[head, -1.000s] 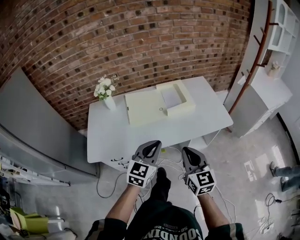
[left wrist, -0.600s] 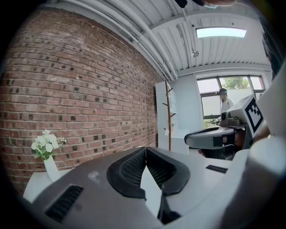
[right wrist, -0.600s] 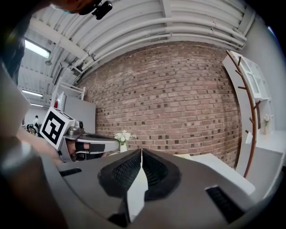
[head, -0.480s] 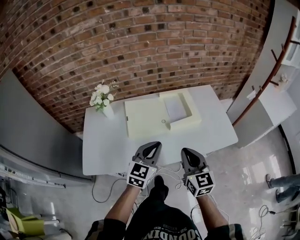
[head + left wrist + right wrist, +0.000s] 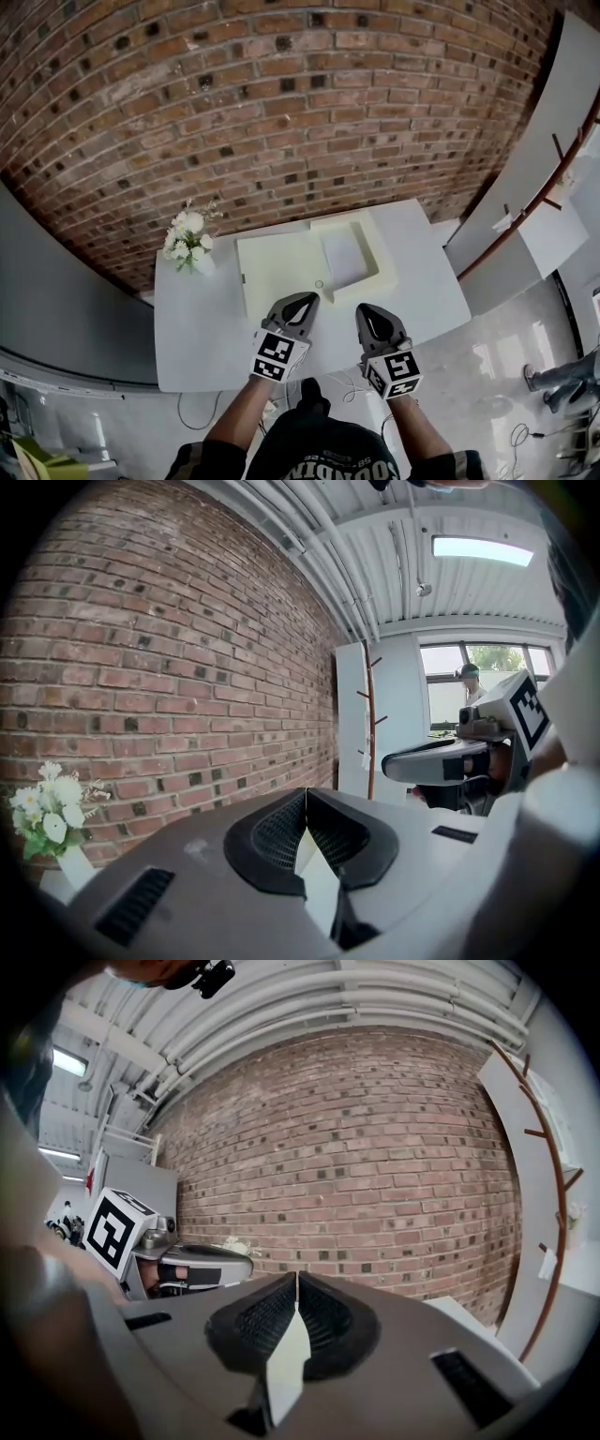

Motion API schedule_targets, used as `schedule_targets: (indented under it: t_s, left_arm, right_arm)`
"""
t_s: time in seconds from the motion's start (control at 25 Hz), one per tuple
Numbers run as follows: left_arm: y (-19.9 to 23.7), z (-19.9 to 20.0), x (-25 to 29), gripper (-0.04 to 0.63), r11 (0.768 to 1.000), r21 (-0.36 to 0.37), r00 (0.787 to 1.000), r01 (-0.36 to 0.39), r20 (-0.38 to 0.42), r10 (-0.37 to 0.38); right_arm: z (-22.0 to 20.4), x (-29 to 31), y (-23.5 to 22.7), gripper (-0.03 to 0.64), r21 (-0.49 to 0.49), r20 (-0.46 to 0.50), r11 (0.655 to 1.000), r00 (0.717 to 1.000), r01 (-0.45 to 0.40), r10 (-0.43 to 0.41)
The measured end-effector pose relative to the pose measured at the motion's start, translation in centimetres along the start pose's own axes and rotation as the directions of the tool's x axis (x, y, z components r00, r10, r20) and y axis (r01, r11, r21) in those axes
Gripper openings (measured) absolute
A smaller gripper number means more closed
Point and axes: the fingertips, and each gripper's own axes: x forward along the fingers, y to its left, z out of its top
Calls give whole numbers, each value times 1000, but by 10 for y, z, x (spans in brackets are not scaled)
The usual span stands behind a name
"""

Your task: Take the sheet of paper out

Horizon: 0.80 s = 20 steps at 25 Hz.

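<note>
paper (image 5: 342,255) in box (image 5: 382,257) | left gripper (image 5: 305,299) closed | right gripper (image 5: 368,310) closed

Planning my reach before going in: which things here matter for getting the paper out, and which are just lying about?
For the job:
- sheet of paper, lying in the open pale yellow box
- left tool and right tool, both shut and empty

Lying about:
- vase of white flowers, on the white table left of the box
- coat rack
</note>
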Motion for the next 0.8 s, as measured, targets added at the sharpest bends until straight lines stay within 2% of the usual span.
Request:
schedule_targets:
  t_s: [0.2,0.44,0.56,0.8]
  left_arm:
    - [20,8,29,11,1000,14,1000,22,0,-22]
    - [40,12,48,11,1000,3,1000,-7,-8,7]
    - [53,15,52,11,999,-7,999,-53,-4,53]
    - [75,18,62,11,986,-31,987,-161,-26,160]
  right_arm:
    - [3,29,-18,71,4,-8,1000,1000,15,-15]
    - [10,54,-34,71,1,-18,1000,1000,7,-7]
    - [19,70,-41,71,-9,7,1000,1000,-17,17]
    - [20,103,-49,71,-22,1,992,992,-126,126]
